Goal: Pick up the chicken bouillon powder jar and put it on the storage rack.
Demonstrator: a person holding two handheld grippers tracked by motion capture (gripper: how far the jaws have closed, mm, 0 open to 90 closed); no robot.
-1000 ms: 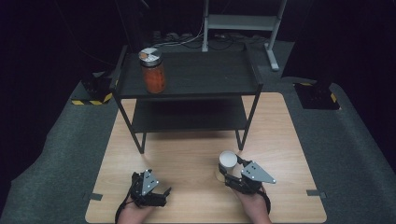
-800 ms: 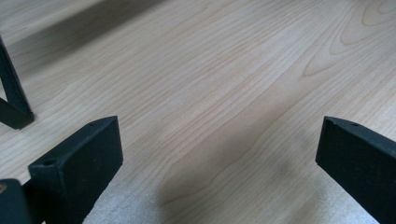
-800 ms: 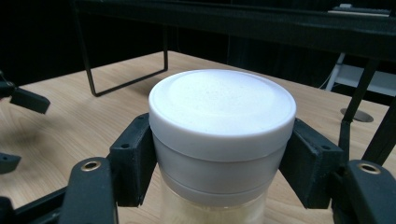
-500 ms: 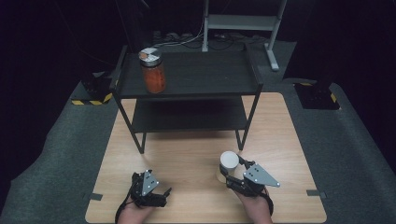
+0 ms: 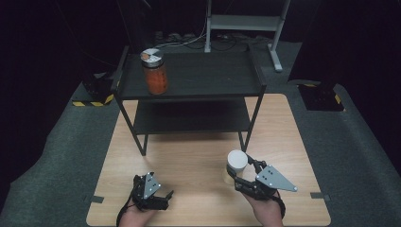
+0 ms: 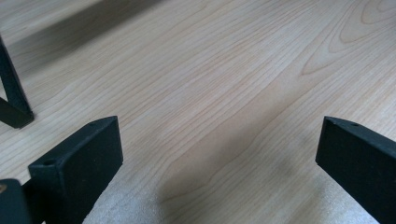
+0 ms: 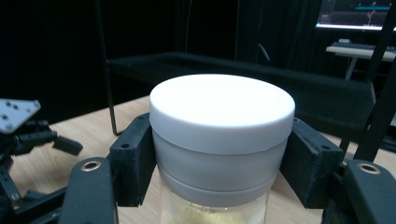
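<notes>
Right gripper view: fingers (image 7: 135,161) clamp the white-lidded jar (image 7: 222,135), so pickup looks done; left gripper (image 6: 219,154) idles wide near the desk's (image 5: 189,161) front edge, placement remains.

Wooden table (image 5: 189,156) — black shelf rack (image 5: 189,80), white-lidded jar (image 5: 236,163) standing.

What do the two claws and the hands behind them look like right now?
Both are black two-jaw tools with flat, blocky pads. The right claw carries a grey three-cornered plate dotted with small fasteners; brass-coloured rings sit at its jaw pivots in the right gripper view. The left claw bears a smaller grey plate, and a dark cable trails from it. No sleeves reach the hands.
</notes>
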